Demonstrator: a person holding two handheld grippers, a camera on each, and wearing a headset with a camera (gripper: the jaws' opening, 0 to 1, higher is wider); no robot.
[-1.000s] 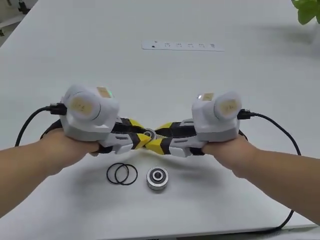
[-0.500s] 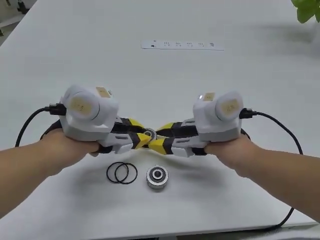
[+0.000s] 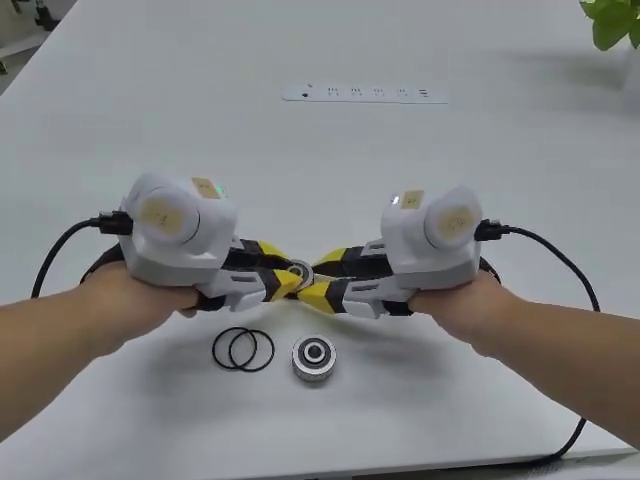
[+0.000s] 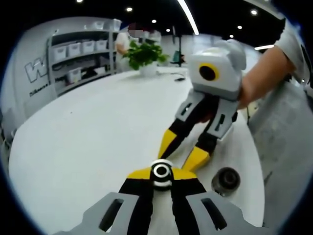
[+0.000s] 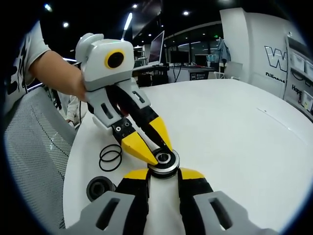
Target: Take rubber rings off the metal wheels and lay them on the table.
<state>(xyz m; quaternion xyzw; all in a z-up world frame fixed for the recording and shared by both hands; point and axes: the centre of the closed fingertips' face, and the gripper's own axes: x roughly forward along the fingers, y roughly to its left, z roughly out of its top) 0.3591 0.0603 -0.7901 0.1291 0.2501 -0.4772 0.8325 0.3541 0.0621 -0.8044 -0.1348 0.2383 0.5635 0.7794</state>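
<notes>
we hold both grippers tip to tip above the near part of the table (image 3: 450, 150), off the surface. l gripper (image 3: 283, 284) comes in from the left, jaws pinching a wheel (image 3: 299, 271) btwn the yellow tips. r gripper (image 3: 320, 287) meets it from the right, jaws part spread w/ tips at the same wheel; we can't tell if they bite. nearer to us, on the table, lie 2 black rings (image 3: 233, 349), overlapping. just right of them sits a 2nd wheel (image 3: 315, 357), not touching. far off lies a strip (image 3: 365, 93); far right, a plant (image 3: 610, 20).
</notes>
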